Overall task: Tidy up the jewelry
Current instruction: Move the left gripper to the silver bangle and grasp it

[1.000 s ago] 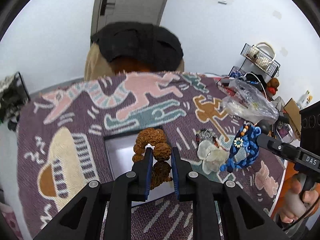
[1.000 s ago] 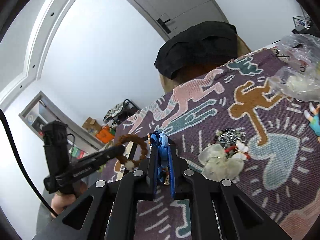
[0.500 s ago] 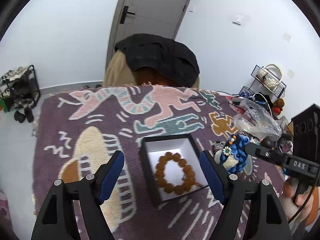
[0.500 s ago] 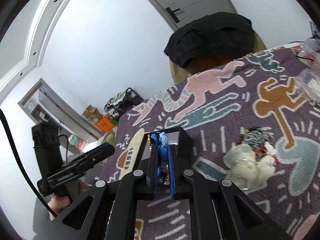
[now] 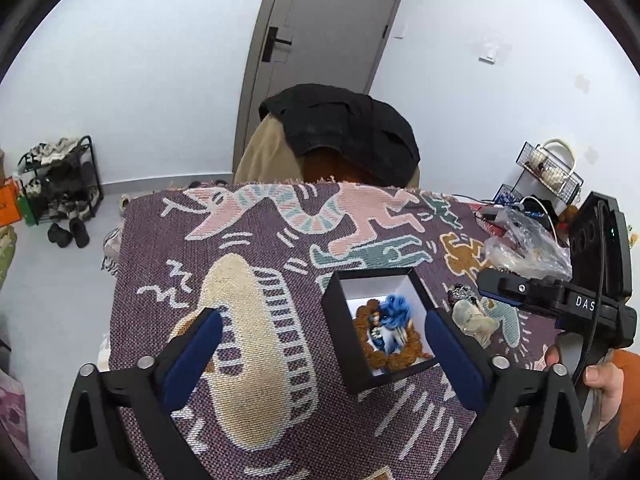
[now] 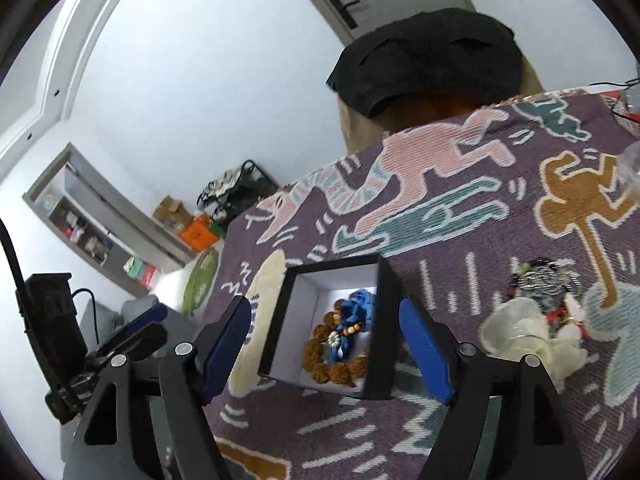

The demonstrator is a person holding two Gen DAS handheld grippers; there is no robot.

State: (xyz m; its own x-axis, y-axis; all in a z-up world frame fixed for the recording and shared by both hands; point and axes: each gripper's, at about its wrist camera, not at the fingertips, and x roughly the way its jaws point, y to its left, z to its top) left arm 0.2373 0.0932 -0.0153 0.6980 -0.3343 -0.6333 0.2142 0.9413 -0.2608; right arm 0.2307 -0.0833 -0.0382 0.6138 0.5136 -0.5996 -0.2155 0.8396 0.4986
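Note:
A black box with a white inside stands on the patterned cloth. In it a brown bead bracelet lies in a ring, with a blue knotted bracelet on top of it. My left gripper hangs above and behind the box, its jaws opening wide, with nothing held. My right gripper is also over the box, its jaws opening. The blue bracelet and the brown bracelet lie below its fingers, free of the pads. Each gripper shows in the other's view: right gripper, left gripper.
A heap of pale and dark jewelry lies right of the box, with a clear plastic bag behind it. A chair draped in black cloth stands at the far table edge. A person's hand grips the right handle.
The left gripper let the brown bracelet go into the box and drew back, opening wide. The right gripper carried the blue bracelet over the box and released it onto the brown one.

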